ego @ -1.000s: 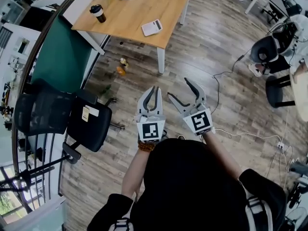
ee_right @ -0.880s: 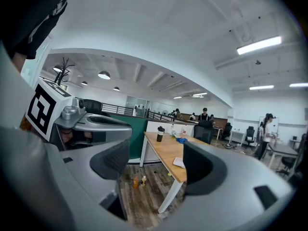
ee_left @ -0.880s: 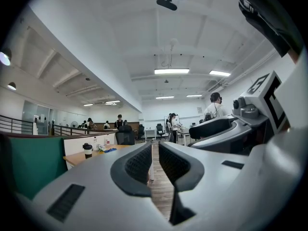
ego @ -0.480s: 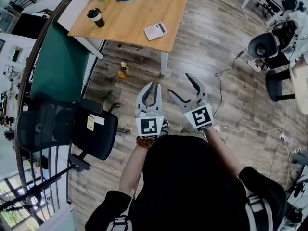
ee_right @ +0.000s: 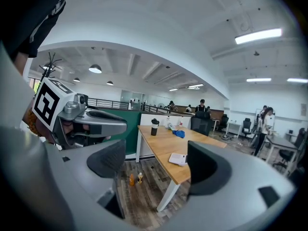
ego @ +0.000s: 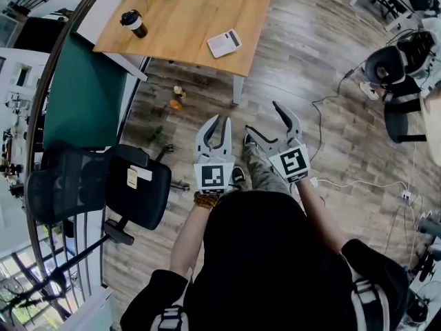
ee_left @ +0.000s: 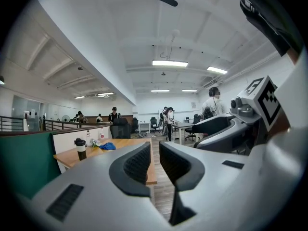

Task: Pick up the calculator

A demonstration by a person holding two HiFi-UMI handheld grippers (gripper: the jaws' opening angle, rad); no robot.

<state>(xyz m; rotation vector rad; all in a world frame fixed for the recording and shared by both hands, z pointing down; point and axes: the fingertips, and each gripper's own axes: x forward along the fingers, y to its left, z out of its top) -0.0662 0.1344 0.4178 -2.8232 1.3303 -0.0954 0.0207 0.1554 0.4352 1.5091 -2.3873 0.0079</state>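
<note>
Near the front edge of the wooden table (ego: 172,26), above its corner leg, the calculator (ego: 224,43) lies flat, long axis roughly along that edge. It is ahead of both grippers and well apart from them; neither is clearly nearer. Left gripper (ego: 217,121): jaws together, empty. Right gripper (ego: 262,119): jaws wide apart, just been opening, nothing between them. The calculator's keys are too small to make out.

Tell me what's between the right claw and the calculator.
Head view: only bare floor and the table's near edge separate the right claw from the calculator.
</note>
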